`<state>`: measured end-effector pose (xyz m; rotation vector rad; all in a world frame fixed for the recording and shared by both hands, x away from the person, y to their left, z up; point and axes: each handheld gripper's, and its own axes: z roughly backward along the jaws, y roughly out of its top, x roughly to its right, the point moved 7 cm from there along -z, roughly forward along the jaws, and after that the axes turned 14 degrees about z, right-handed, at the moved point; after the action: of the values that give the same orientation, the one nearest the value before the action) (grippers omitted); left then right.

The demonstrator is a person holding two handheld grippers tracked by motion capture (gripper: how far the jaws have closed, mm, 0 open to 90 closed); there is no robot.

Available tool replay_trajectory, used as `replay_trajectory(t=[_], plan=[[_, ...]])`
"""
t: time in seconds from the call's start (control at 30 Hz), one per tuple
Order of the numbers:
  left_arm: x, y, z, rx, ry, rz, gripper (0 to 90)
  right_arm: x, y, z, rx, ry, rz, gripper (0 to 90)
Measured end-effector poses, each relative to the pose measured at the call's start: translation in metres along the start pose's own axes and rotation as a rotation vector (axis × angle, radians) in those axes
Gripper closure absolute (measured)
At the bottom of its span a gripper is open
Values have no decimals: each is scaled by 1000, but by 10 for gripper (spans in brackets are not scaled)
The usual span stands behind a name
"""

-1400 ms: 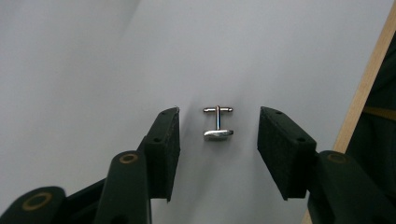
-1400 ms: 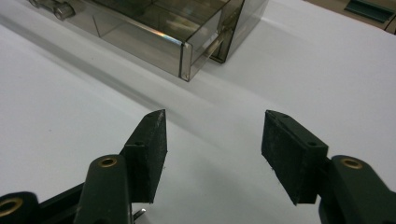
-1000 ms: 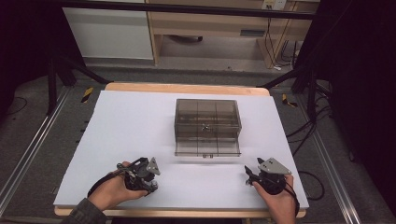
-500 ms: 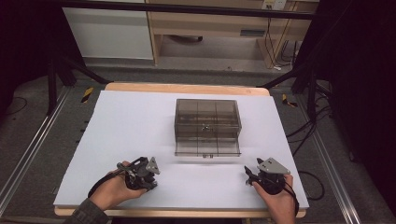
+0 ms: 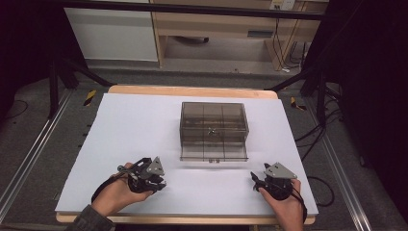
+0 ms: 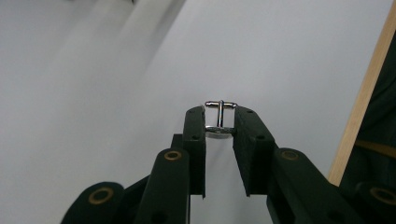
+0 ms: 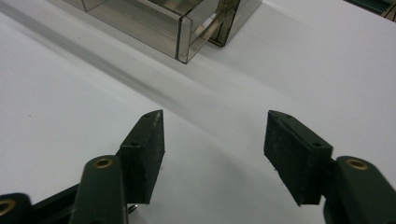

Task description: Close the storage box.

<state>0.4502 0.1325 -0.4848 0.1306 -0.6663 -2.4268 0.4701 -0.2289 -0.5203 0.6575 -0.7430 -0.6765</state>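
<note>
Pinching a small silver cufflink (image 6: 220,117) by its tips, the left tool (image 6: 219,122) is nearly shut, low over the white worktop (image 5: 134,125); the right tool (image 7: 214,140) waits wide open and empty near the clear box (image 5: 213,129), maybe its home

A white sheet (image 5: 144,134) covers a wooden table (image 5: 192,90), whose bare edge shows at twelve o'clock and along the near side. Beyond it, at twelve o'clock, stands a pale wooden cabinet (image 5: 216,24) with a white panel (image 5: 113,33) at eleven. Black cables (image 5: 312,137) trail over the grey floor at three o'clock. A metal rail (image 5: 29,159) runs along the floor at nine.
</note>
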Motion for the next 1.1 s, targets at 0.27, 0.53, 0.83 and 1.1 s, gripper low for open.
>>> replay_trajectory(t=[0.27,0.53,0.83,1.1], plan=[[-1,25,6,101,1,2,748,0,1,-2,-2,-9,-7,302],[1,46,12,144,-4,-19,748,0,0,-3,-5,-12,-1,300],[4,79,8,164,-16,-48,748,1,1,-2,0,-19,-5,290],[13,109,1,186,-40,-69,748,3,1,-1,5,-36,-5,266]])
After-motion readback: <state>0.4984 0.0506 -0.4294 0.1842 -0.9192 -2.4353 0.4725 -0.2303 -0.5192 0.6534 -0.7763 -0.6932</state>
